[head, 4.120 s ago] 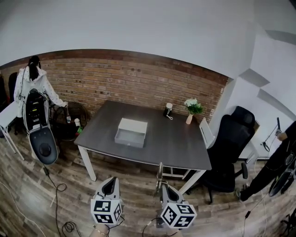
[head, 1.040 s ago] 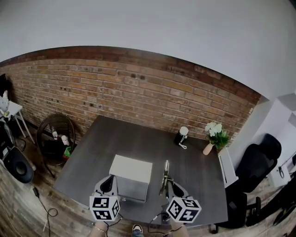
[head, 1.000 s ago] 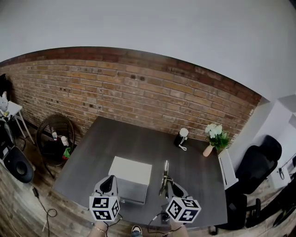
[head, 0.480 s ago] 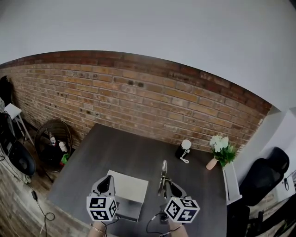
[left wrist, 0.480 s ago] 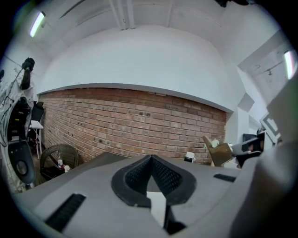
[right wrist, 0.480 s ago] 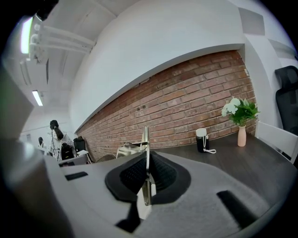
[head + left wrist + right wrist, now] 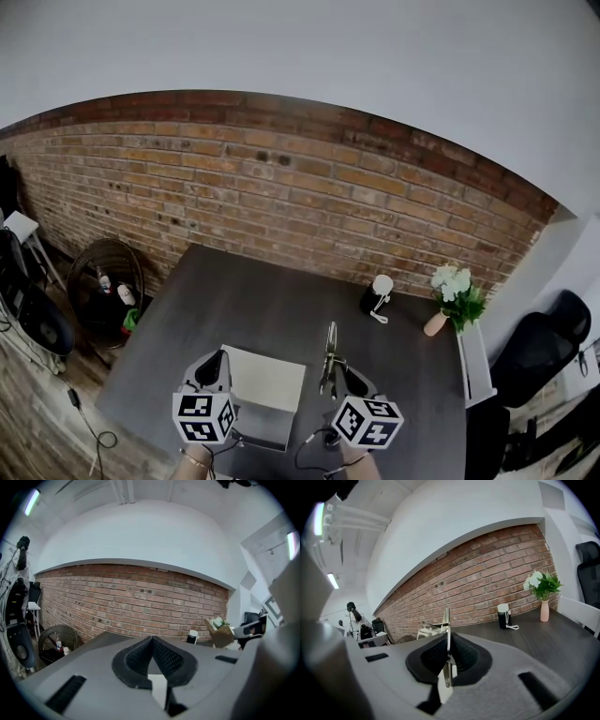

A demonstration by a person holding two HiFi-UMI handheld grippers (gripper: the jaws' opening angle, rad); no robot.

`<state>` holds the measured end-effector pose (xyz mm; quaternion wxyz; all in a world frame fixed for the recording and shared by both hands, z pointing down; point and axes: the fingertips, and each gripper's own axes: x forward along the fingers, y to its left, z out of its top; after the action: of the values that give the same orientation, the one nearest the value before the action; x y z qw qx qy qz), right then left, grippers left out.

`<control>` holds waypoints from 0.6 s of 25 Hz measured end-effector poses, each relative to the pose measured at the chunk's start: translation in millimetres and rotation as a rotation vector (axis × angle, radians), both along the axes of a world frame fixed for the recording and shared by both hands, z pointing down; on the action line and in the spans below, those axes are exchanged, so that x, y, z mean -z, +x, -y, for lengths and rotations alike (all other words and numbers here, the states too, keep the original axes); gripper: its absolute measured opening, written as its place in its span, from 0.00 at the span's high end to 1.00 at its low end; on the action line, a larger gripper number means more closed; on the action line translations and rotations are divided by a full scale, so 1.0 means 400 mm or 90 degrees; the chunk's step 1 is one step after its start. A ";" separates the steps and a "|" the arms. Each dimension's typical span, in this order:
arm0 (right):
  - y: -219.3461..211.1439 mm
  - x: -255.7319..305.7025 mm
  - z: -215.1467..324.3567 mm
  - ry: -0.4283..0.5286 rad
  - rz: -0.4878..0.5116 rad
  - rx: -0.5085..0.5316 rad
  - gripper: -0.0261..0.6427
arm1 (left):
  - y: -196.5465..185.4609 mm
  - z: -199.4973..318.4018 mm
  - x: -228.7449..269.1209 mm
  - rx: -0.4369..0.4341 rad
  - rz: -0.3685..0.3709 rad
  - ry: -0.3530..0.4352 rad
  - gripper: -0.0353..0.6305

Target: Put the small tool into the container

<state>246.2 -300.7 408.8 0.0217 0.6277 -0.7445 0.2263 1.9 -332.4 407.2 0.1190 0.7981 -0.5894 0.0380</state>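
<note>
While one white container (image 7: pixel 269 377) sits on one table (image 7: pixel 234 300), right gripper (image 7: pixel 338 374) clamps one small tool (image 7: pixel 330 341), left gripper (image 7: pixel 217 364) closed, empty.

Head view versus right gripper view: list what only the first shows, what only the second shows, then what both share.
Only the head view: the marker cubes on the left gripper and right gripper, and a plain look at the white box. A pale shape behind the tool in the other view may be it; I cannot tell. Only the right gripper view: a ceiling light strip, and the fingers shut on that tool, close up. Both: the tool, brick wall, table, bottle, flowers.
</note>
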 end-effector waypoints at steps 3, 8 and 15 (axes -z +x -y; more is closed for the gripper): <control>-0.003 0.002 0.001 0.000 -0.001 -0.009 0.95 | -0.013 0.009 -0.003 0.000 -0.005 -0.002 0.95; -0.006 -0.013 -0.008 -0.013 0.004 -0.015 0.95 | -0.025 -0.002 -0.017 -0.005 -0.005 -0.007 0.95; -0.054 -0.020 -0.008 -0.020 0.000 0.013 0.95 | -0.094 -0.036 -0.040 0.028 -0.002 -0.021 0.95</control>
<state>224.5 -297.4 416.6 0.0343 0.6195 -0.7474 0.2377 -35.8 -317.9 423.2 0.1335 0.7831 -0.6058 0.0439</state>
